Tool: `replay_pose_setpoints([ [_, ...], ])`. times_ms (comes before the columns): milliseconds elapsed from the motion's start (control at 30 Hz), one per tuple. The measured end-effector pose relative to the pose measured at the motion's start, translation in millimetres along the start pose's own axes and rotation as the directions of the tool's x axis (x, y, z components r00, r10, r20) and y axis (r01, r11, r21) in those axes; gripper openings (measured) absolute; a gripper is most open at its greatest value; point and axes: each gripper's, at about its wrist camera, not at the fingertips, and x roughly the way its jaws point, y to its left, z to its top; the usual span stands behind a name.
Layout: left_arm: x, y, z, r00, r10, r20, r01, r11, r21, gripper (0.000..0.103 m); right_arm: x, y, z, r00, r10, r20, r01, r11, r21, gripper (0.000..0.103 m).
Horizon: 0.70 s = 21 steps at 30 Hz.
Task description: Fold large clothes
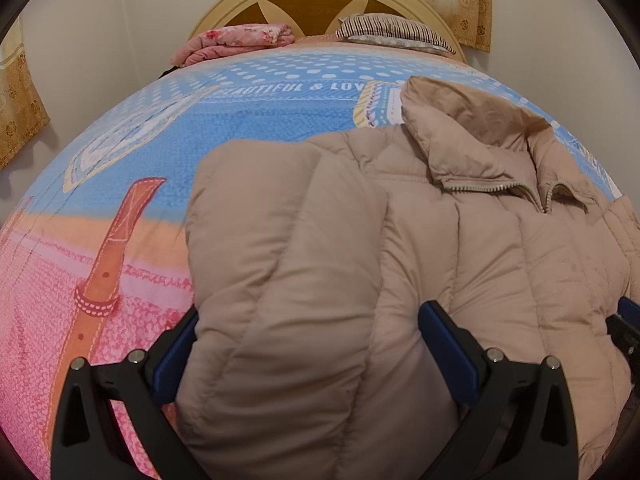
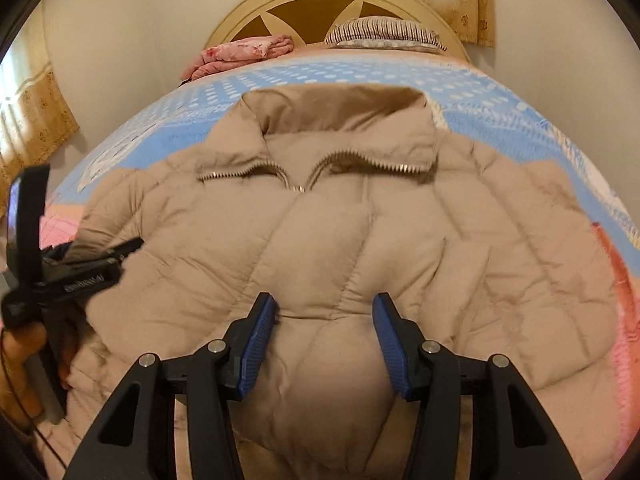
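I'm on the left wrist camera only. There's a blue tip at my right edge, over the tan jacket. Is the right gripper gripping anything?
Observer: Yes. The right gripper has a puffed fold of the jacket between its pads, both pressed into it.
Operator: Is the jacket's side beyond it folded in too?
Observer: No, that side looks spread out flat on the bedspread, with nothing folded over it.
Operator: How does my gripper look from there?
Observer: A hand holds the left gripper at the jacket's other edge.
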Motion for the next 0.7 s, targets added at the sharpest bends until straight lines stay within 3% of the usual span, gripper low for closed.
replay_pose_setpoints([
  [300,-3,0,2,1.000,0.005,0.000,-0.005,1.000,-0.006,0.103,11,-5,-8,1.000,0.019,-0.001,-0.019,1.000,0.008,0.052],
  [400,-22,-2,4,0.998,0.058,0.033,-0.058,0.998,-0.006,0.103,12,-3,-8,1.000,0.019,0.002,-0.019,1.000,0.010,0.052],
  [500,-53,-7,11,0.993,0.050,0.104,-0.049,0.999,-0.009,0.103,12,-1,-8,1.000,0.012,0.005,-0.012,1.000,0.004,0.052],
  [600,-70,-23,18,0.990,0.018,0.137,-0.024,0.999,0.038,0.103,11,-1,-9,1.000,0.013,0.007,-0.013,1.000,0.005,0.052],
  [700,-63,-47,17,0.991,0.017,0.133,-0.032,0.993,0.110,0.103,11,-2,-9,1.000,0.016,0.008,-0.016,1.000,0.008,0.052],
])
